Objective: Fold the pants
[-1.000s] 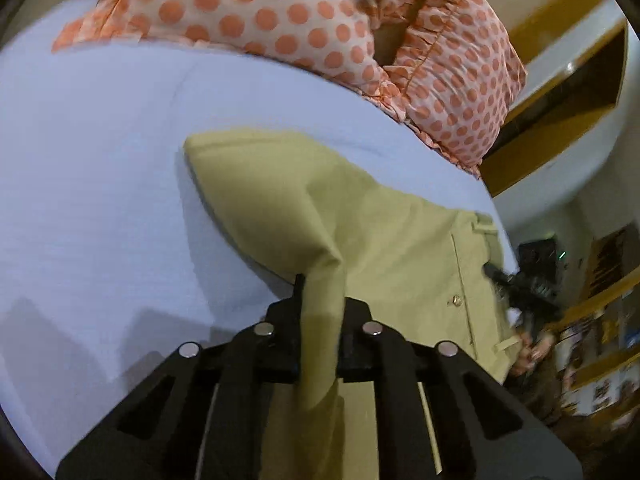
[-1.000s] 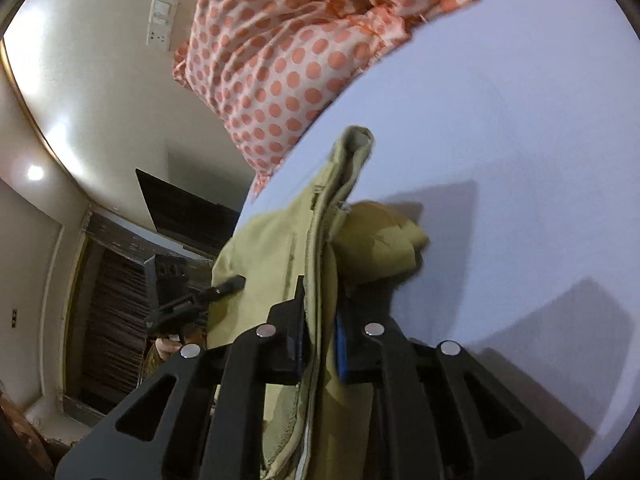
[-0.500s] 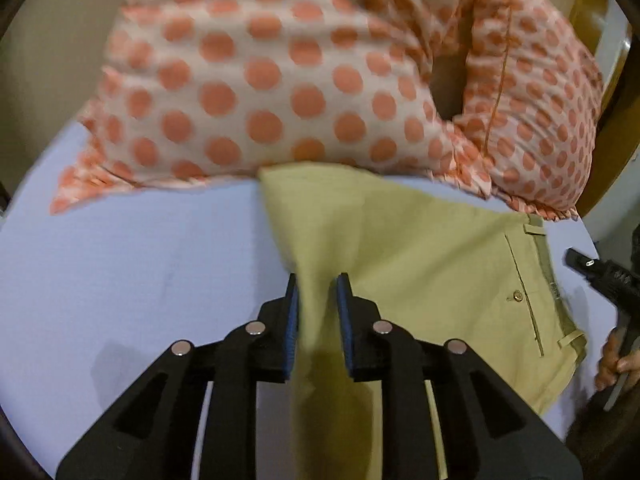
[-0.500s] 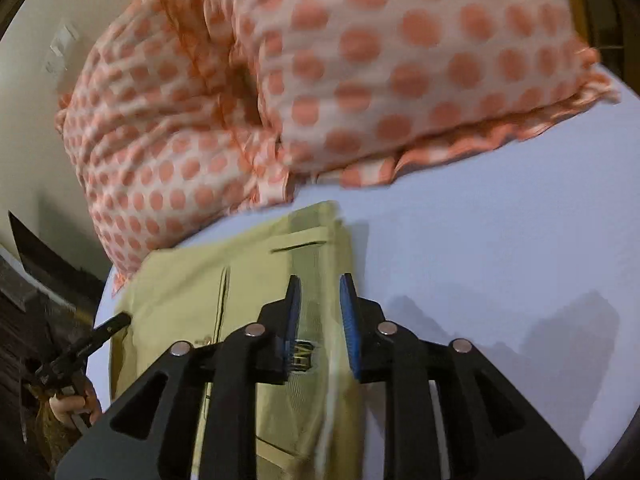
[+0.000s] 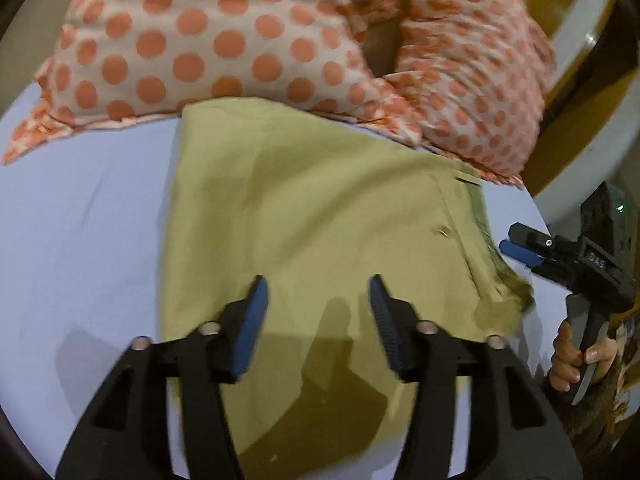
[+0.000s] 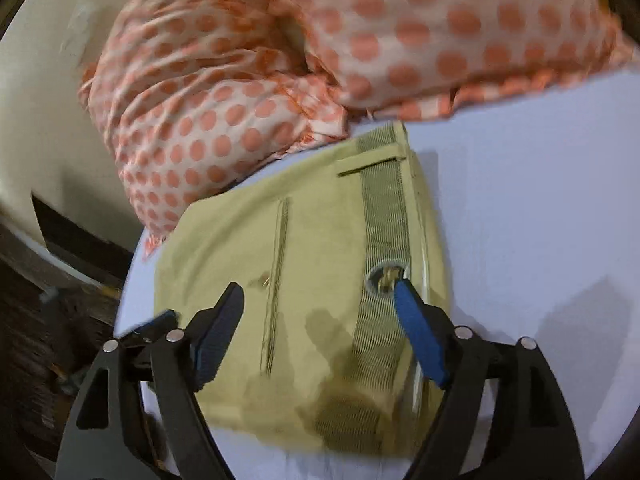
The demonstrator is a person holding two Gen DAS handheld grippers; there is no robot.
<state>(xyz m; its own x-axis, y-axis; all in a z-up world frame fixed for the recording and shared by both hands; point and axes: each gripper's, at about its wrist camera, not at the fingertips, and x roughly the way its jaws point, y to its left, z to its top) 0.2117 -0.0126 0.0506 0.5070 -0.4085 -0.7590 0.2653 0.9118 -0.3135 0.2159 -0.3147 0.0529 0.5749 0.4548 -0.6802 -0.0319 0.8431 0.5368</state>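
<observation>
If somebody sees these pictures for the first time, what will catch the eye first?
First the olive pants, lying flat on the pale sheet. Behind them, the orange-dotted pillows fill the top of both views. Both the left gripper and the right gripper hang open over the pants, holding nothing.

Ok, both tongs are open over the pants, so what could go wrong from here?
The pants lie against the polka-dot pillows, so a further fold may snag them. The right tongs hover at the waistband; closing there might catch only the top layer. The near edge looks uneven.
</observation>
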